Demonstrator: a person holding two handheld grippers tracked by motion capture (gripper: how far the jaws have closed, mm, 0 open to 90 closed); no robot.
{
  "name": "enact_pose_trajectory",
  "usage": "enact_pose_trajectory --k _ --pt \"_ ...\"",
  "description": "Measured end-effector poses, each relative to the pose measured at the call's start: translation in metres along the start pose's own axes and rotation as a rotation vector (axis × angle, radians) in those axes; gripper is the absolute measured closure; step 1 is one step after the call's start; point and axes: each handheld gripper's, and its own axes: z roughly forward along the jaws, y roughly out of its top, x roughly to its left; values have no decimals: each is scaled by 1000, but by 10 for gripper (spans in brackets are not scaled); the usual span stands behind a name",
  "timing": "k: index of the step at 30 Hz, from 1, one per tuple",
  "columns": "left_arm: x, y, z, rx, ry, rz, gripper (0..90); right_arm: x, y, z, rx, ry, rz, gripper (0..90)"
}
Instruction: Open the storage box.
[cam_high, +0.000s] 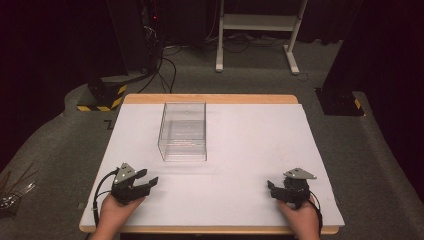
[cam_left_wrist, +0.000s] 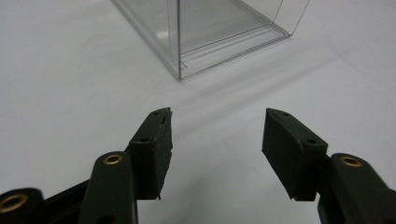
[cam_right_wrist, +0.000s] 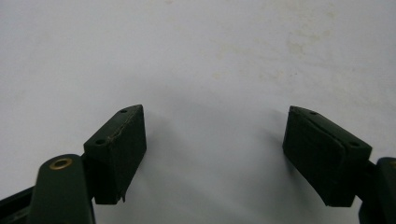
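High view: my white table (cam_high: 240, 150) carries everything, with a wooden edge along its far and near sides. On it, ahead of my left gripper (cam_high: 150, 181) and a little to its right, stands the clear plastic box (cam_high: 183, 131), upright, open-topped and with nothing in it that I can see. My left gripper is near the box but apart from it, jaws pointing toward it with nothing between them. My right gripper (cam_high: 271, 189) lies well off to the box's right, at the table's near edge, jaws pointing inward across the table. Left gripper view: my left gripper (cam_left_wrist: 217, 135) has its pads parted at a medium gap over bare table, the box's (cam_left_wrist: 205, 32) near corner straight ahead. Right gripper view: my right gripper (cam_right_wrist: 215, 140) stands wide, bare table between the pads.
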Motion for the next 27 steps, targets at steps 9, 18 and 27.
enact_pose_trajectory --k 9,18,27 --pt "-9 16 0 -34 -61 -4 423 0 0 0 0 0 0 215" --pt "-12 31 9 -60 -70 5 422 0 0 0 0 0 0 215" --pt "-10 40 16 -92 -79 -10 425 0 0 0 0 0 -1 215"
